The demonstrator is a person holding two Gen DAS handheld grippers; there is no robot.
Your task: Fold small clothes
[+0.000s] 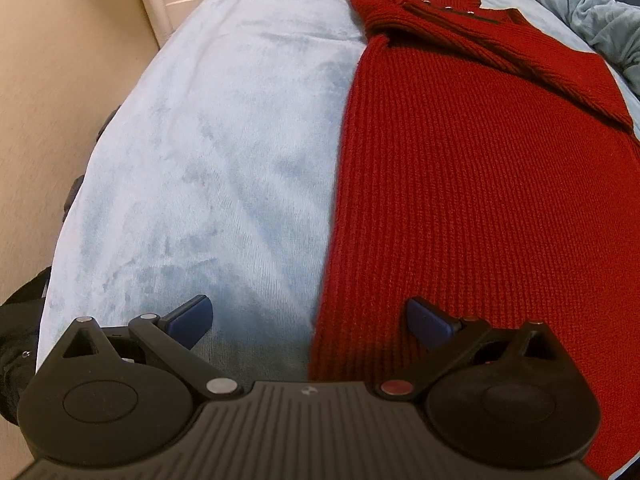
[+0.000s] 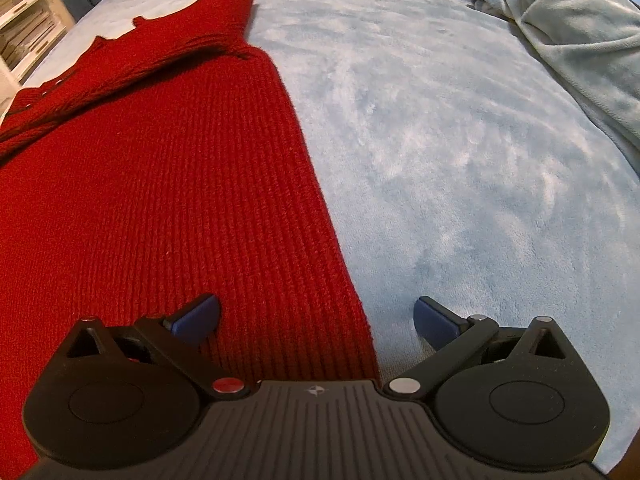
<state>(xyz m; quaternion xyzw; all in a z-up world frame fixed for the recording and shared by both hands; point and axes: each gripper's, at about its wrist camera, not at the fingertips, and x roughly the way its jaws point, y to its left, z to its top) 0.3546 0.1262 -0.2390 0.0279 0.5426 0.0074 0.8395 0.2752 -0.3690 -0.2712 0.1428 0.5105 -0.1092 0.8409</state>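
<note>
Lying flat on a pale blue fleece blanket (image 1: 208,152), a red rib-knit sweater (image 1: 472,184) has one sleeve (image 1: 500,44) folded diagonally across its upper body, below a neckline with small metal snaps (image 1: 448,9). The left gripper (image 1: 308,316) hangs low over the sweater's left side edge, jaws spread wide and holding nothing; its right blue pad sits above the knit while its left pad sits above bare blanket. The right gripper (image 2: 316,316) mirrors this at the opposite side edge, also gaping and empty, with its left pad over the red knit and its right pad over the blanket. Whether any pad actually touches the fabric is hard to judge from these low fisheye views. In the right wrist view the sweater's far shoulder rises to a point near the top of the frame. A bunched pale teal blanket (image 2: 580,48) lies along the far right side of the bed. White shelving (image 2: 24,24) shows at the upper left of that view, and a beige wall (image 1: 60,60) borders the bed in the left wrist view.
</note>
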